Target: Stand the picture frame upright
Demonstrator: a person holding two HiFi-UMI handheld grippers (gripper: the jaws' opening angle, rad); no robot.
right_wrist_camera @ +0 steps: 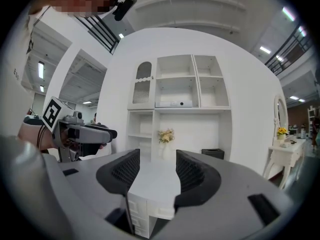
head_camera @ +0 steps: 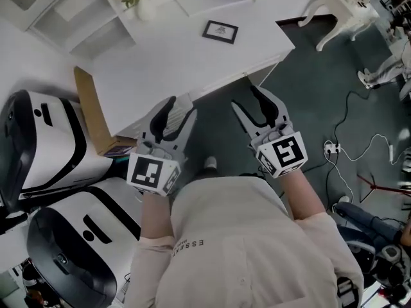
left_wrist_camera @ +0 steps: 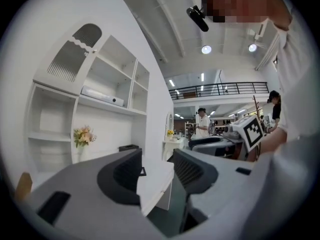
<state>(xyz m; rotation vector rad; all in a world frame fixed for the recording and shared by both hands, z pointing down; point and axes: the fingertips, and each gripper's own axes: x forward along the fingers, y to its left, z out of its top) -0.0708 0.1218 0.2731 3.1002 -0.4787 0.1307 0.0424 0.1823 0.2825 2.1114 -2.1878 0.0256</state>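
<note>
Lying flat toward the far side of the white table [head_camera: 167,63], the picture frame [head_camera: 220,31] is well apart from both grippers. The left gripper [head_camera: 180,108] and right gripper [head_camera: 246,99] hover at the table's near edge, jaws apart, nothing between them.

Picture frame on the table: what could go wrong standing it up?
The picture frame lies flat, so jaws might push it along the table instead of lifting an edge. A wide reach could bump the flower vase. Cables on the floor at the right could trip the person stepping closer.
</note>
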